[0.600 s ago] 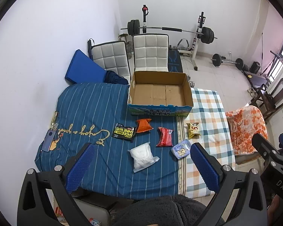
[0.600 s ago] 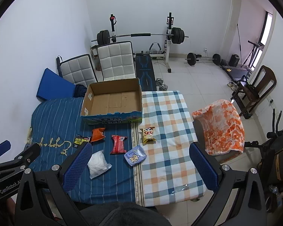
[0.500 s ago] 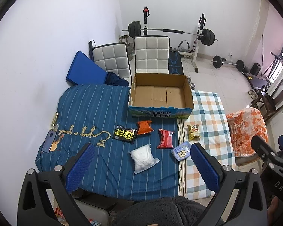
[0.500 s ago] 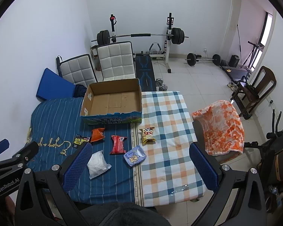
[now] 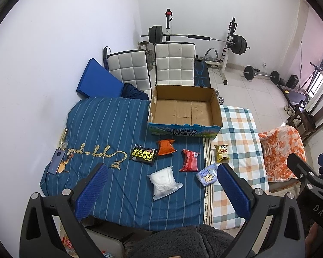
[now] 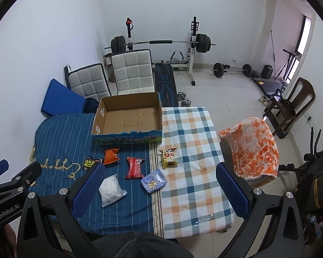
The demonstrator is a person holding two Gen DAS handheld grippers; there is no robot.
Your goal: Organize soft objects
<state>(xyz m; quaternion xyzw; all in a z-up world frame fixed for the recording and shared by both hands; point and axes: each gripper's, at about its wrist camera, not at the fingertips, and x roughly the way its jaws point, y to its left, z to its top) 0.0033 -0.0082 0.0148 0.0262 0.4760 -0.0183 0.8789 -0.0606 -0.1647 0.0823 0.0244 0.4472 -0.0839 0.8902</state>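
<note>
Both my jaws wide apart, empty. Clear plastic bag of white soft stuff (image 5: 164,181) near table's front edge: light, squashy, slippery; pinch its middle.

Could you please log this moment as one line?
phase: start | left tongs: open | right tongs: open | cardboard box: empty | packets: none held

Six soft packets (image 5: 164,181) before empty box (image 5: 184,130)

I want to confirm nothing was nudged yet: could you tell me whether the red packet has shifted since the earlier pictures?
No. The red packet lies where it did, between the orange packet and the yellow snack packet, below the cardboard box.
</note>
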